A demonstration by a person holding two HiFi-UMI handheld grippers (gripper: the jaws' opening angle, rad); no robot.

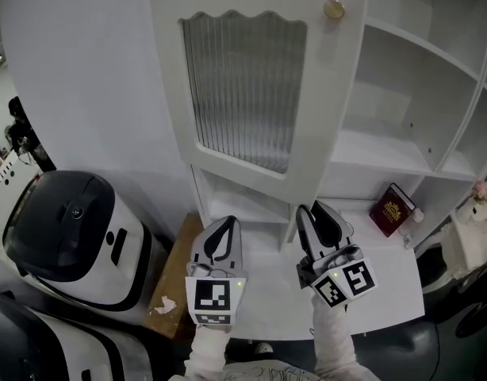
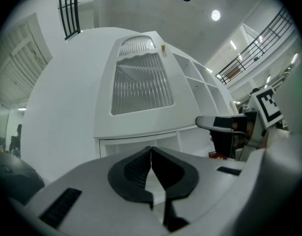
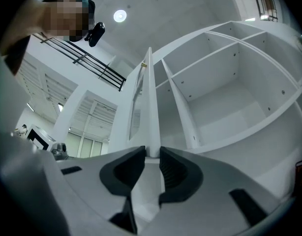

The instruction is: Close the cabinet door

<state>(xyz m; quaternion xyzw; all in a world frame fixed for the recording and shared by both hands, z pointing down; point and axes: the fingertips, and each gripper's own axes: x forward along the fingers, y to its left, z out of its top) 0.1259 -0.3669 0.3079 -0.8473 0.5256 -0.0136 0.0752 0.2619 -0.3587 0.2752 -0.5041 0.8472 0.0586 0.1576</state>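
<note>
The white cabinet door point(image 1: 243, 86) with a ribbed glass pane and a gold knob point(image 1: 333, 9) stands swung open in front of the open shelves point(image 1: 402, 78). My right gripper point(image 1: 307, 210) reaches to the door's lower free corner. In the right gripper view the door's thin edge point(image 3: 150, 107) runs down between the jaws of the right gripper point(image 3: 151, 151), which close on it. My left gripper point(image 1: 228, 221) hovers below the door's bottom rail, apart from it. In the left gripper view the left gripper point(image 2: 151, 149) has its jaws touching with nothing between them, facing the door point(image 2: 141, 87).
A dark red book point(image 1: 393, 209) leans on the white counter point(image 1: 386, 284) under the shelves. A white and black rounded machine point(image 1: 69, 236) stands at the left, with a brown board point(image 1: 172, 284) beside it. The cabinet's curved white side wall point(image 1: 93, 70) rises behind.
</note>
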